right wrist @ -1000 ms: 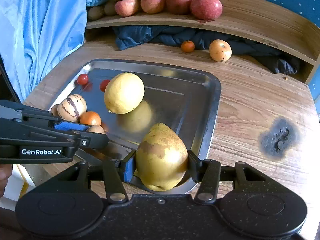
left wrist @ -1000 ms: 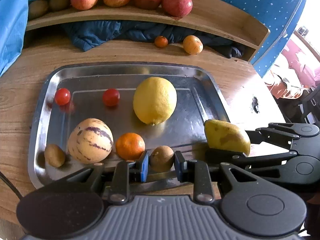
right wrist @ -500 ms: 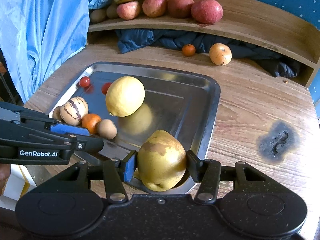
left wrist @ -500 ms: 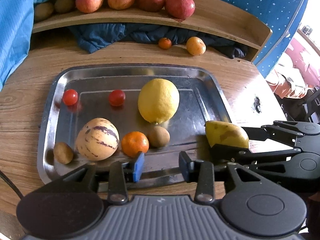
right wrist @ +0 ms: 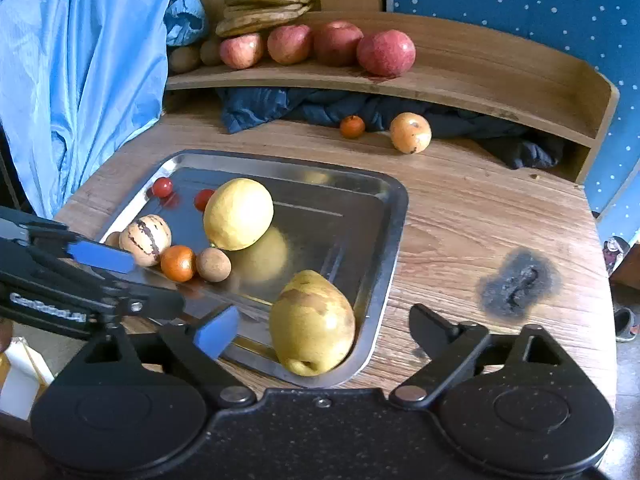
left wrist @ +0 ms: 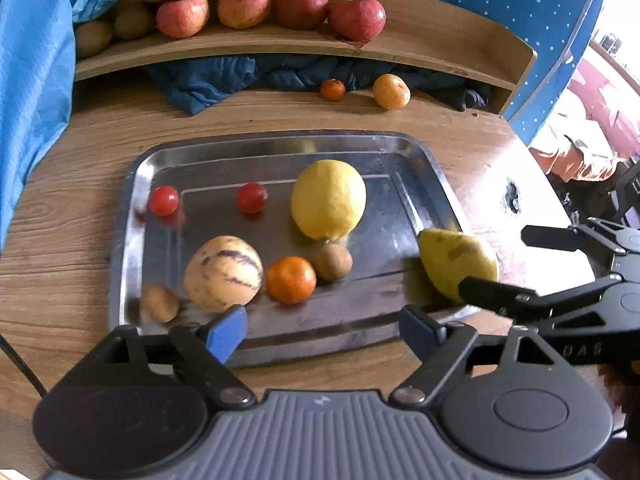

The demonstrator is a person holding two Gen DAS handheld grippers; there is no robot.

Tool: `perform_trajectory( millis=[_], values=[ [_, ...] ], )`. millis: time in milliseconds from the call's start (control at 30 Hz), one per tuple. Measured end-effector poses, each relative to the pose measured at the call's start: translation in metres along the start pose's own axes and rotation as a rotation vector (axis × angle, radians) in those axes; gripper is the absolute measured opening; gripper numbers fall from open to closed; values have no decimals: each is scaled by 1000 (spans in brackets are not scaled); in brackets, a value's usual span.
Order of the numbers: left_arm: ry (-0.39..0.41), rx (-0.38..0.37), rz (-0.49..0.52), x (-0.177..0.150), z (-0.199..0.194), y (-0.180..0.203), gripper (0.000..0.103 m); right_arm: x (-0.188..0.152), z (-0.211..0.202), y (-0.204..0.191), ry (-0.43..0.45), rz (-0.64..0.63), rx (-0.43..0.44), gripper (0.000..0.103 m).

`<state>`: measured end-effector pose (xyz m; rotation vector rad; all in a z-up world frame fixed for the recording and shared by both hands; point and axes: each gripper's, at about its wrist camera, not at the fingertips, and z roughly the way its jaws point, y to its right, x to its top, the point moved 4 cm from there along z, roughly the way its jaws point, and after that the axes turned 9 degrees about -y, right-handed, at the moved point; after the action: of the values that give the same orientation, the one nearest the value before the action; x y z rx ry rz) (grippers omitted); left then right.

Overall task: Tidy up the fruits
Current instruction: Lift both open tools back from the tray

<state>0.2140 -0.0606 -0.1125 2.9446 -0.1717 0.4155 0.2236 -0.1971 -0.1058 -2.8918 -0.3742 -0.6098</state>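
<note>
A steel tray (left wrist: 132, 184) (right wrist: 396, 216) on the wooden table holds a large lemon (left wrist: 328, 199) (right wrist: 238, 214), a striped melon (left wrist: 223, 273) (right wrist: 145, 234), a mandarin (left wrist: 291, 280) (right wrist: 178, 263), a brown kiwi (left wrist: 331, 262) (right wrist: 215, 264), a smaller brown fruit (left wrist: 159, 303) and two cherry tomatoes (left wrist: 163, 200) (left wrist: 251, 197). A yellow-green pear (right wrist: 312, 322) (left wrist: 456, 262) lies in the tray's near right corner. My right gripper (right wrist: 324, 330) is open around the pear, jaws wide and apart from it. My left gripper (left wrist: 322, 330) is open and empty at the tray's near edge.
A curved wooden shelf (right wrist: 460, 76) at the back carries several red apples (right wrist: 386, 53), bananas (right wrist: 266, 4) and kiwis. A small mandarin (right wrist: 352, 126) and an orange fruit (right wrist: 411, 133) lie on the table by a dark blue cloth (right wrist: 280, 108). A burn mark (right wrist: 516, 284) is at right.
My right gripper has opened and let the pear go into the tray's corner. My left gripper released the kiwi, opened wider and drew back from the tray.
</note>
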Motion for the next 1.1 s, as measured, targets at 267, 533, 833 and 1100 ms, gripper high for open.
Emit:
perform_trajectory(
  millis=[267,533,833,1100],
  values=[
    [-22,57,-16,-9,-16,-15,97,-7,-4,-2,-30,3,-11,101],
    [-27,118,-60,-16,-27,-32,99,-9,-6,-19,-77,-63,8,102],
    [-44,199,-92,-23,-39,-53,101,-7,-10,-26,-73,-87,21,102],
    [-25,260,-60,-9,-52,-52,102,-1,-18,-26,-15,-49,48,102]
  ],
)
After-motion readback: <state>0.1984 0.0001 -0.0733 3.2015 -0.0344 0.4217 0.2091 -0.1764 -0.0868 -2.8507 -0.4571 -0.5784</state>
